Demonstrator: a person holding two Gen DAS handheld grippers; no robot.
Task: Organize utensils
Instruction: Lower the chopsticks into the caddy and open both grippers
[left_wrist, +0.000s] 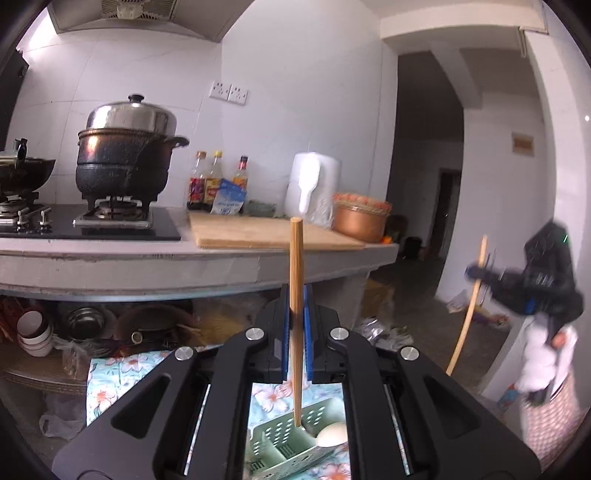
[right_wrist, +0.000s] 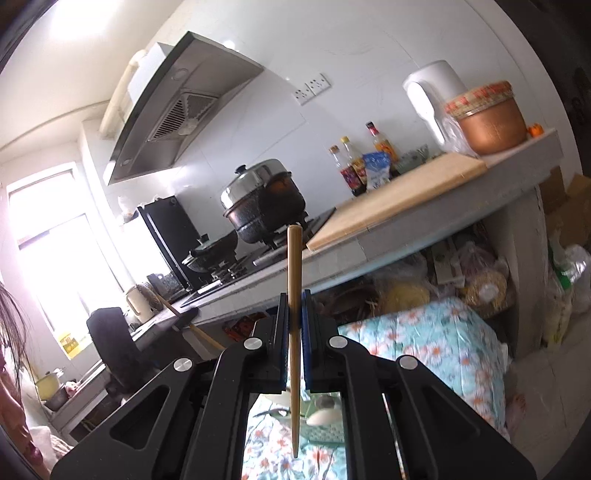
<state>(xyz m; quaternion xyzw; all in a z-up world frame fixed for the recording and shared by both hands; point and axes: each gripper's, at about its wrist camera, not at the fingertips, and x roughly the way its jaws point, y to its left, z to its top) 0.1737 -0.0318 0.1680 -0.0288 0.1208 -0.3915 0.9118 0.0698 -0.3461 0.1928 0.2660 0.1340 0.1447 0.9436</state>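
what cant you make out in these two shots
- Left wrist view: most of the green basket is hidden by the gripper body; its contents stay unclear apart from a white spoon.
- Left wrist view: the right gripper is motion-blurred.
- Right wrist view: the window is blown out by glare.
- Right wrist view: the basket is blurred behind the chopstick.

Below my left hand-held gripper (left_wrist: 295, 314) a floral-clothed surface (left_wrist: 110, 373) carries a pale green perforated utensil basket (left_wrist: 284, 439) with a white spoon (left_wrist: 330, 435) in it. Ahead, beyond the gripper, the grey kitchen surface (left_wrist: 184, 258) bears a gas hob (left_wrist: 88, 225), a wooden cutting board (left_wrist: 266, 232), bottles (left_wrist: 210, 181) and a copper pot (left_wrist: 360, 221).
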